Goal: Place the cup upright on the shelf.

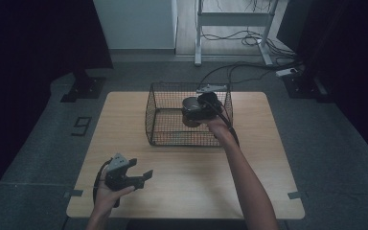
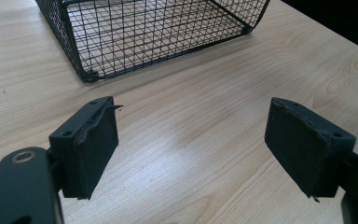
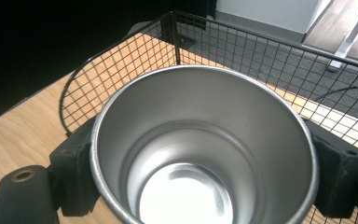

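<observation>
Between the jaws of the right gripper (image 3: 200,163), a metal cup (image 3: 200,154) is clamped, a pad pressed against each side of its wall and its open mouth turned toward the gripper's camera, its inside seen to be bare. Around and beyond this grip, the black wire basket (image 1: 155,108) is found, the cup being held within its walls above the mesh floor, as seen in the high view. Well apart, toward the near edge of the wooden table (image 1: 268,158), the left gripper (image 1: 141,177) is held with jaws spread wide and nothing between them.
</observation>
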{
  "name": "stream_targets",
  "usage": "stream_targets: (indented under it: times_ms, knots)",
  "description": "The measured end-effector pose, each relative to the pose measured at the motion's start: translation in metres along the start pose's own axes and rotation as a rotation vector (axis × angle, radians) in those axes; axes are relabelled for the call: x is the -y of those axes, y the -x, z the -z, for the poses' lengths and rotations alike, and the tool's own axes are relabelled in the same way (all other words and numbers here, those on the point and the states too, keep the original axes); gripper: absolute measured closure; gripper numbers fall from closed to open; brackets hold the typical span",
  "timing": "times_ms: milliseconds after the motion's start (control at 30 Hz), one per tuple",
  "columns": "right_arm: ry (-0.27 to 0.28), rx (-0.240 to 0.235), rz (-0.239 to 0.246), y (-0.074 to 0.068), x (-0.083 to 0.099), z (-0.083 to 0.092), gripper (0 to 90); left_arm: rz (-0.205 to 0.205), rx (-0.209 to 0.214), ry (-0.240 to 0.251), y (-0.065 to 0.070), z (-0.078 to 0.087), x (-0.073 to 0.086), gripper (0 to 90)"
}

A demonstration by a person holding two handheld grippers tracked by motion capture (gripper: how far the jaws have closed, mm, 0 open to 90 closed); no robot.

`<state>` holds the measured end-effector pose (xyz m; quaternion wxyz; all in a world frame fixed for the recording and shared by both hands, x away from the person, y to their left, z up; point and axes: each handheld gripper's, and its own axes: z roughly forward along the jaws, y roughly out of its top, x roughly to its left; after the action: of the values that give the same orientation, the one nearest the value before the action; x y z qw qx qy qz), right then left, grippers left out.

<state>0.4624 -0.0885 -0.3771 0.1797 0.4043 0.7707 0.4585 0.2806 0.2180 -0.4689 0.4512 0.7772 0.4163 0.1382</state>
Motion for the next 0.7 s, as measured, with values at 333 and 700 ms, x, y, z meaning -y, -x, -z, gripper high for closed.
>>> stream_targets:
  times_ms: [333, 700]
  knots:
    - [-0.027, 0.021, -0.009, 0.012, -0.001, -0.021, 14.0, 0.0, 0.005, -0.001, 0.001, -0.001, 0.0, 17.5]
    - [-0.049, 0.052, -0.024, 0.026, -0.004, -0.04, 14.0, -0.002, 0.006, 0.001, 0.0, 0.0, 0.0, 17.5]
